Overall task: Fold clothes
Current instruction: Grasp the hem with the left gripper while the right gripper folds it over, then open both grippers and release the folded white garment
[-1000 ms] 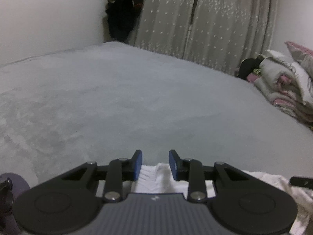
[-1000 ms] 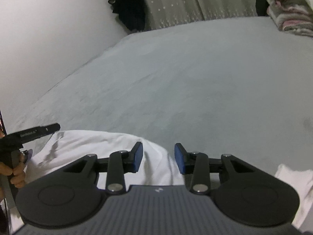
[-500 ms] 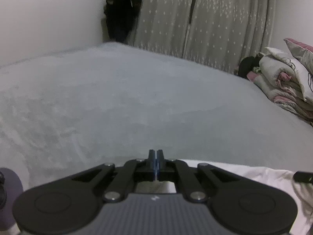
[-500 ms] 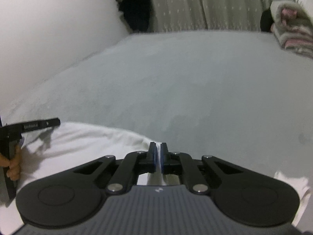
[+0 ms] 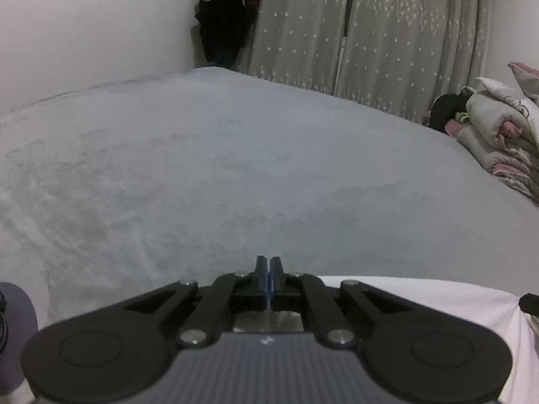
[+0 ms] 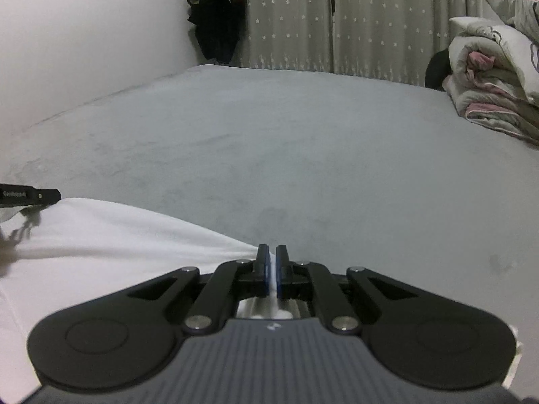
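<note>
Both grippers (image 5: 269,269) (image 6: 273,259) pinch white garment (image 6: 118,235) (edge betw. pads).

White lettering runs along the black finger of the left gripper (image 6: 30,195) at the left edge of the right wrist view; it is too small and blurred to read with certainty. A small pale logo mark sits on the near grey body of each gripper, not legible as text
</note>
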Tool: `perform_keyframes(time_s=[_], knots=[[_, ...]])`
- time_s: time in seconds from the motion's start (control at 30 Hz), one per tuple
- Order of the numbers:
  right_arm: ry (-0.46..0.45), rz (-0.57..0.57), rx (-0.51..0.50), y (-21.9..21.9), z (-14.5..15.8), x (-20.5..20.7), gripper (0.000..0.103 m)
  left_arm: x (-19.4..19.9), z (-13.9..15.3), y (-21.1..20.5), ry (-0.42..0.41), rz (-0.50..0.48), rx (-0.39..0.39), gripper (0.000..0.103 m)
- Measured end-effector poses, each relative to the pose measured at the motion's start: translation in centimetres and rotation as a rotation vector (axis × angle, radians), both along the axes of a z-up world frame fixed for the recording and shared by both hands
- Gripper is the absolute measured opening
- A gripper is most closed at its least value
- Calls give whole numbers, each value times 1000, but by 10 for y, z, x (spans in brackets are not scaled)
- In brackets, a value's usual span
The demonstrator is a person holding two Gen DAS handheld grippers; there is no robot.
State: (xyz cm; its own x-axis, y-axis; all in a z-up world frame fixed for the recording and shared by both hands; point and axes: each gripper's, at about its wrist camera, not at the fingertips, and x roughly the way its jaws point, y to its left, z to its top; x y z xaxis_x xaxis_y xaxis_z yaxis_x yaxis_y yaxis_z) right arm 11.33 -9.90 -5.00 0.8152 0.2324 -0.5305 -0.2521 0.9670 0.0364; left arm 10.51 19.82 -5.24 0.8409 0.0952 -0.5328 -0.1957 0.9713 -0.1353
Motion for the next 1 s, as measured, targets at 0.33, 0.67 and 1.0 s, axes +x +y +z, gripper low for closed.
perform_keyframes(time_s=[0.33, 0.67, 1.0], knots=[[-7, 29, 78, -12, 19, -7, 15, -7, 22, -28, 7, -21, 34, 39], [-36, 1, 139, -24, 53, -19, 40, -13, 58, -79, 58, -146, 17, 52], [-26, -27, 43, -58, 93, -42, 42, -38, 72, -143, 80, -362, -8, 58]])
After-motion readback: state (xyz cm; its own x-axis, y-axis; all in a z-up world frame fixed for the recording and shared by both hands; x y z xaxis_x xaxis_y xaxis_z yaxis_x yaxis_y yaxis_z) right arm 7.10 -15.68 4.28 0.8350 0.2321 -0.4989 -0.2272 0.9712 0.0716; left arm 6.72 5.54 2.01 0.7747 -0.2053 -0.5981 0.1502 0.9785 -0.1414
